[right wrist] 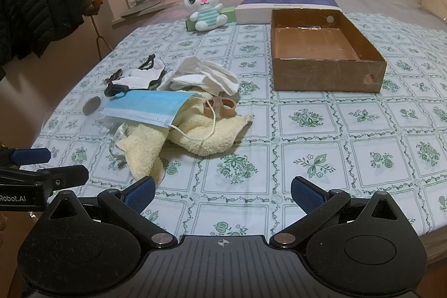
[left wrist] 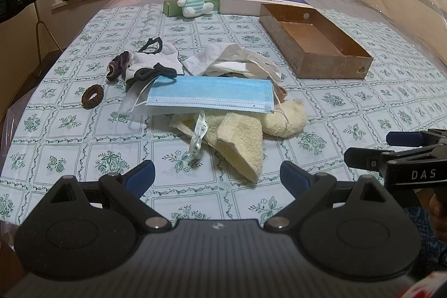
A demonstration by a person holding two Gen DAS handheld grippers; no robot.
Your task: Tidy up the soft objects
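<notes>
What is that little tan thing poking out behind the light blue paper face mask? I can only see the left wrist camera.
Observer: Two tan rings, side by side on the pale yellow terry towel.
Operator: Is the brown cardboard box empty?
Observer: The right wrist camera looks further in, and all the floor it shows is bare.
Operator: Is the right tool holding something?
Observer: No. Its fingers stand wide apart over the green-flowered tablecloth, with nothing between them.
</notes>
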